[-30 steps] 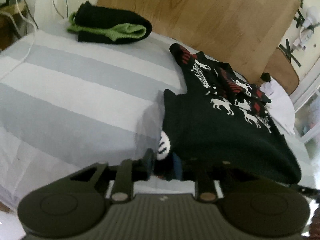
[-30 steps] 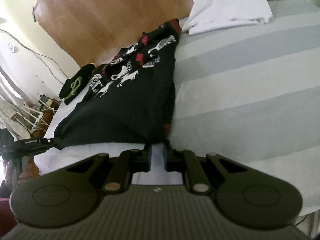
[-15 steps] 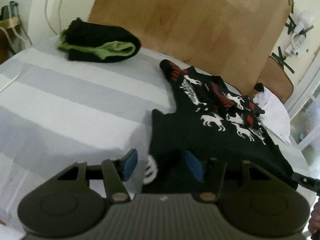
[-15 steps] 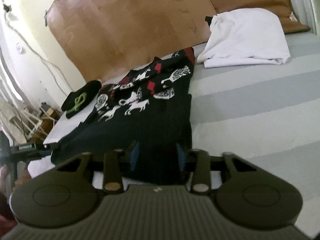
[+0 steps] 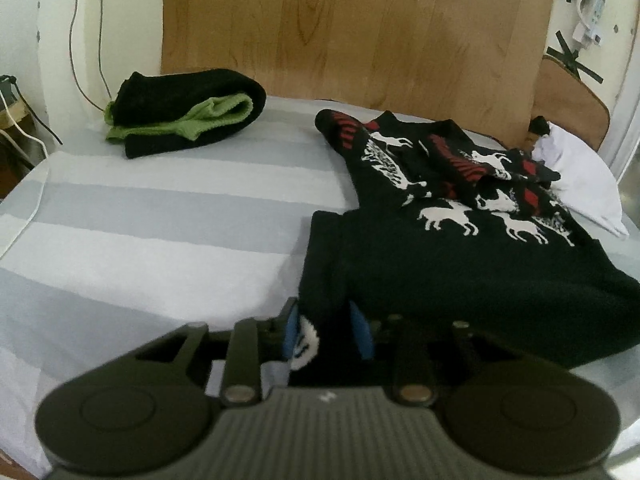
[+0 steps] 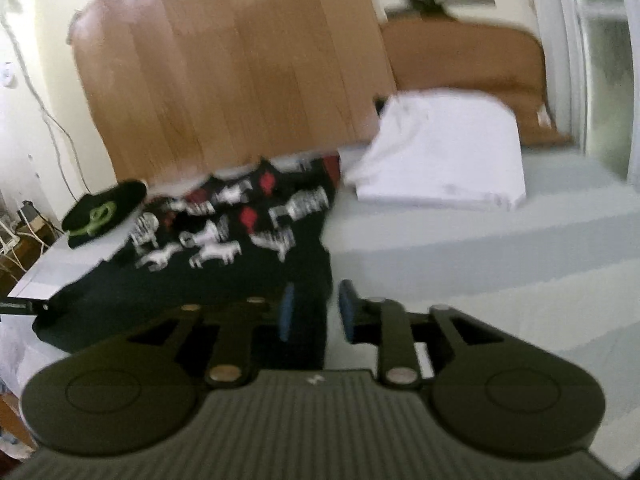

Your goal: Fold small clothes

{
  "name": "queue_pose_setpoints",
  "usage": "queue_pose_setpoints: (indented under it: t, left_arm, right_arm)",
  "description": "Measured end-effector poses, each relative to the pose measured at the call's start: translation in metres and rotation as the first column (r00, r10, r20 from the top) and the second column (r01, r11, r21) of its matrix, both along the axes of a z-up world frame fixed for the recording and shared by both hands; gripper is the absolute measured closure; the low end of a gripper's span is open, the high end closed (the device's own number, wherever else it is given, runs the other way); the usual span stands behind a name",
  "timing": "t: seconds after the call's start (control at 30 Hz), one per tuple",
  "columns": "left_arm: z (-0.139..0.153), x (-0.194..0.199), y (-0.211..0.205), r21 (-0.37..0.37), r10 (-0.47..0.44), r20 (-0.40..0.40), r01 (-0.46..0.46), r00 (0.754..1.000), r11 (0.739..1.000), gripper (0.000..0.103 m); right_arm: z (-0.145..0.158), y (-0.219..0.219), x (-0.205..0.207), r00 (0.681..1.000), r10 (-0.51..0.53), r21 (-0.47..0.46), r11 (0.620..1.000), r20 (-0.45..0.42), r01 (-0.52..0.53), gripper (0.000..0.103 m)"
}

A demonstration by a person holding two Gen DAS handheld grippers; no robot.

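Observation:
A black sweater with white reindeer and red marks (image 5: 460, 256) lies on the grey-and-white striped bed (image 5: 140, 232), its sleeves folded over its upper part. My left gripper (image 5: 326, 334) is open, its blue pads either side of the sweater's near left corner. In the right wrist view the sweater (image 6: 224, 256) lies left of centre. My right gripper (image 6: 314, 312) is open, with the sweater's near right corner between its pads. That view is blurred.
A folded black-and-green garment (image 5: 188, 124) lies at the bed's far left, also in the right wrist view (image 6: 100, 212). A folded white garment (image 6: 440, 160) lies far right, also in the left wrist view (image 5: 580, 180). A wooden headboard (image 5: 352, 28) stands behind. Cables hang at the left wall.
Both grippers were shut on the sweater's near corners one second ago. They have opened, let go of the hem, and tilted up to a flatter view of the bed.

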State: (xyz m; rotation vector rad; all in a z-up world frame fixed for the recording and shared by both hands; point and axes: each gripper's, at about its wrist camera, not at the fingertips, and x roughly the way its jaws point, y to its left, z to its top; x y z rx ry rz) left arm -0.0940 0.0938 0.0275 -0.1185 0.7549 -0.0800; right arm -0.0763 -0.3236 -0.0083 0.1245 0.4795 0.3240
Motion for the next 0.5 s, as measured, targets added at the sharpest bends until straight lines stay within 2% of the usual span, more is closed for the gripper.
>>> queue_pose_setpoints:
  t: [0.13,0.33,0.5]
  left_arm:
    - [-0.001,0.001,-0.001,0.009,0.002,0.007,-0.002,1.0,1.0,0.07]
    - [-0.004,0.002,-0.003,0.019,0.001,0.006,-0.002,1.0,1.0,0.067]
    - [-0.004,0.001,-0.004,0.031,0.001,0.005,-0.002,1.0,1.0,0.067]
  right_arm:
    - [0.005,0.019,-0.007,0.995,0.077,-0.032,0.997,0.059,-0.075,0.063]
    - [-0.006,0.06,0.006,0.984,0.172,-0.018,0.985,0.037,-0.171,0.063]
    - [-0.019,0.092,0.013,0.972,0.236,-0.057,0.97,-0.005,-0.236,0.063]
